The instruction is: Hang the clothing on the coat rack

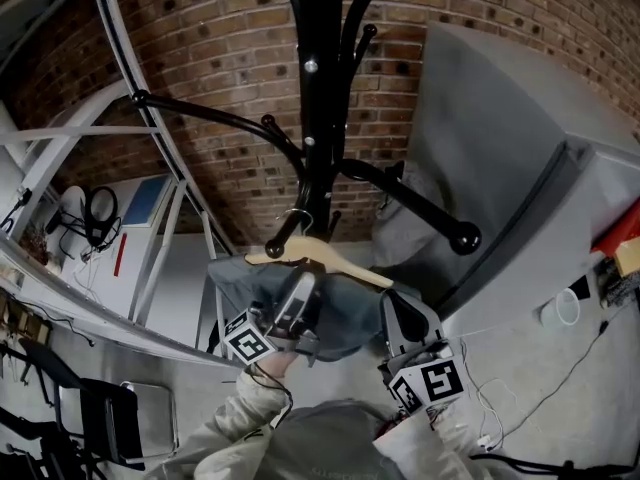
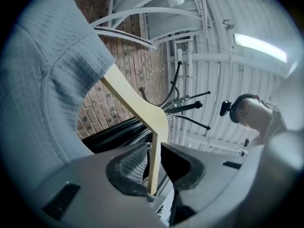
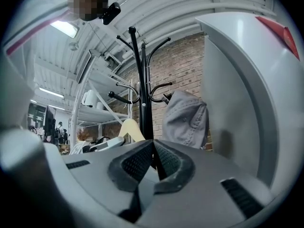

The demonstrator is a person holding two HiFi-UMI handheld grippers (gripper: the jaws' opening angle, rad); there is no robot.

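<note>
Left gripper view: hand-held gripper (image 2: 159,169) clamps flat wooden hanger (image 2: 142,109).

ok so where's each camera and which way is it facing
Head view: on the person's head, facing the coat rack; a sleeve, the left gripper and the right gripper show.
Left gripper view: on that gripper, tilted up to the ceiling; its jaws are shut on the wooden hanger.
Right gripper view: on that gripper, aimed at the rack; its jaws are shut, empty.
All three share the rack and hanger.
</note>
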